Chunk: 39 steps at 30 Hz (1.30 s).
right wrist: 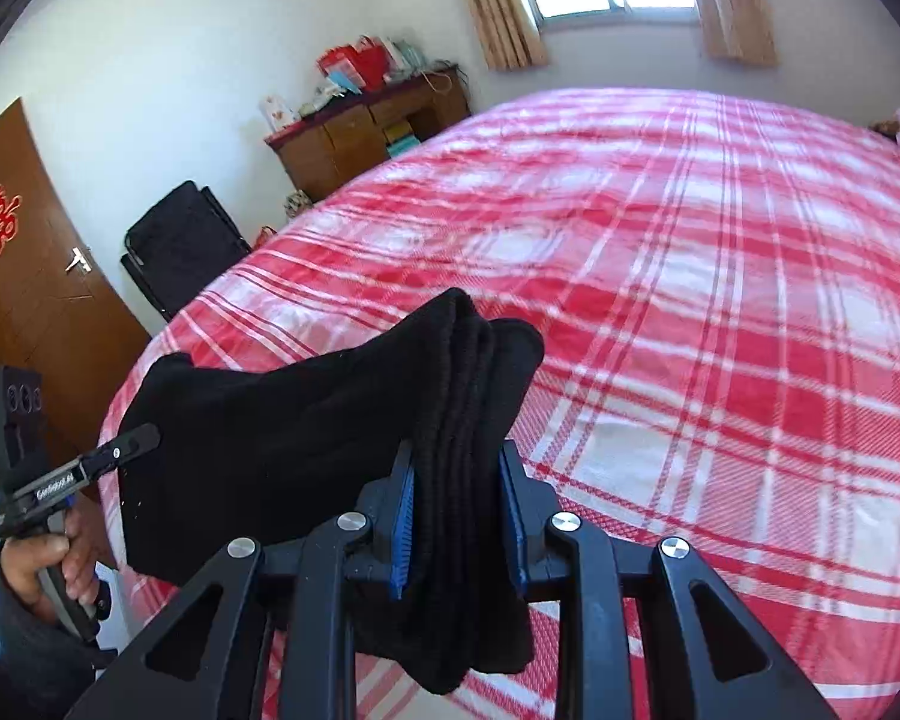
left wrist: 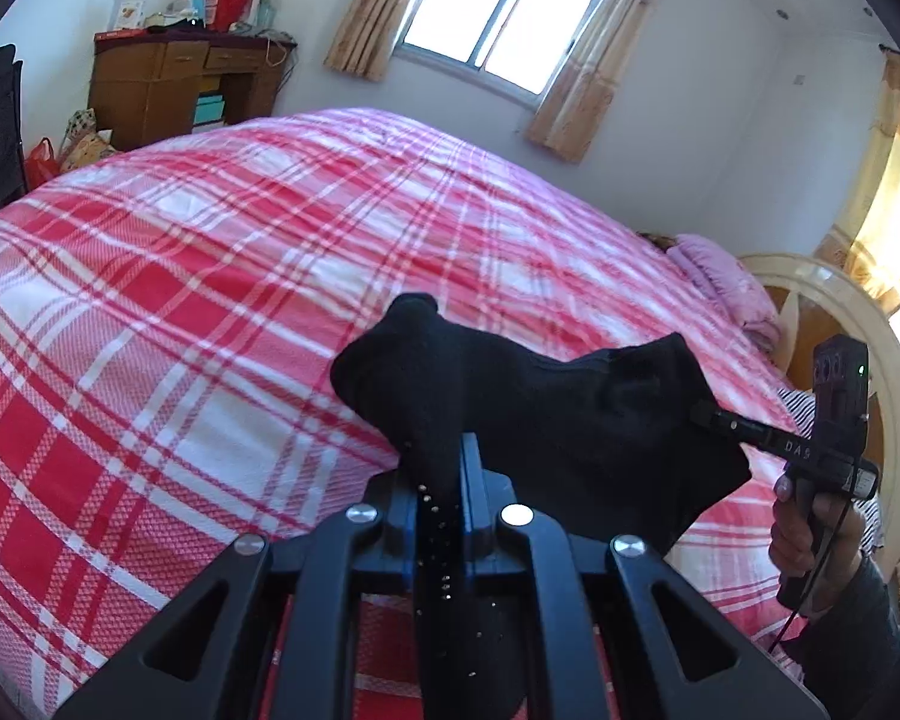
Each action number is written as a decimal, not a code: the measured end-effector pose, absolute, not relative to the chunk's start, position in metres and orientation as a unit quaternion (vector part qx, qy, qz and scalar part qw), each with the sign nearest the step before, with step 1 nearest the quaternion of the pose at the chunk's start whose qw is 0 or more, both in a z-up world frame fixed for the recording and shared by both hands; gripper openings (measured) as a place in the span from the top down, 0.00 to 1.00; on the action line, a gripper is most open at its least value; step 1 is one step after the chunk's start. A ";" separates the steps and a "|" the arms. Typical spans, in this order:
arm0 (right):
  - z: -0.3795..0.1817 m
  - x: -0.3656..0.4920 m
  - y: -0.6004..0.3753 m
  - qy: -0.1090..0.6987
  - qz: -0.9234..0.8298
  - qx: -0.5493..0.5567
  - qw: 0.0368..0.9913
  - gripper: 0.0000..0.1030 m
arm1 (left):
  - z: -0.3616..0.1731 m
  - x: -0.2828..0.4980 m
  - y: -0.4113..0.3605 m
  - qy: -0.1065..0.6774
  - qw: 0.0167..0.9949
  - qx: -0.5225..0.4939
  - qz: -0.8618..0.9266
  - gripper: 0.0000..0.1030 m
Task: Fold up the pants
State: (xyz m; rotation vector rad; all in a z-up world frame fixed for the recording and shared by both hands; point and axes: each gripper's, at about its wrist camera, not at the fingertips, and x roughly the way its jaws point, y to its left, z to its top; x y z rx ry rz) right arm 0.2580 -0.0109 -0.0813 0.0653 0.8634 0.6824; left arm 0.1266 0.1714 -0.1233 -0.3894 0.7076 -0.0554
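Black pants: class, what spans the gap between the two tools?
Only the black pants themselves, stretched from the left tool to the right tool, above the plaid bedspread; both wrist views show it.

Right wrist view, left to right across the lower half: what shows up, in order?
Person's hand on the left gripper → black pants → right gripper clamping the bunched fabric → red plaid bedspread.
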 end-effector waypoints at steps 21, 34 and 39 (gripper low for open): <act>-0.126 0.277 -0.040 0.463 0.272 0.111 0.836 0.50 | -0.156 0.128 0.171 0.378 0.916 -0.131 0.041 0.47; -0.128 0.273 -0.061 0.448 0.260 0.129 0.846 0.45 | -0.155 0.122 0.165 0.384 0.916 -0.099 0.056 0.40; -0.115 0.264 -0.062 0.430 0.237 0.094 0.866 0.39 | -0.150 0.119 0.169 0.386 0.914 -0.099 0.071 0.32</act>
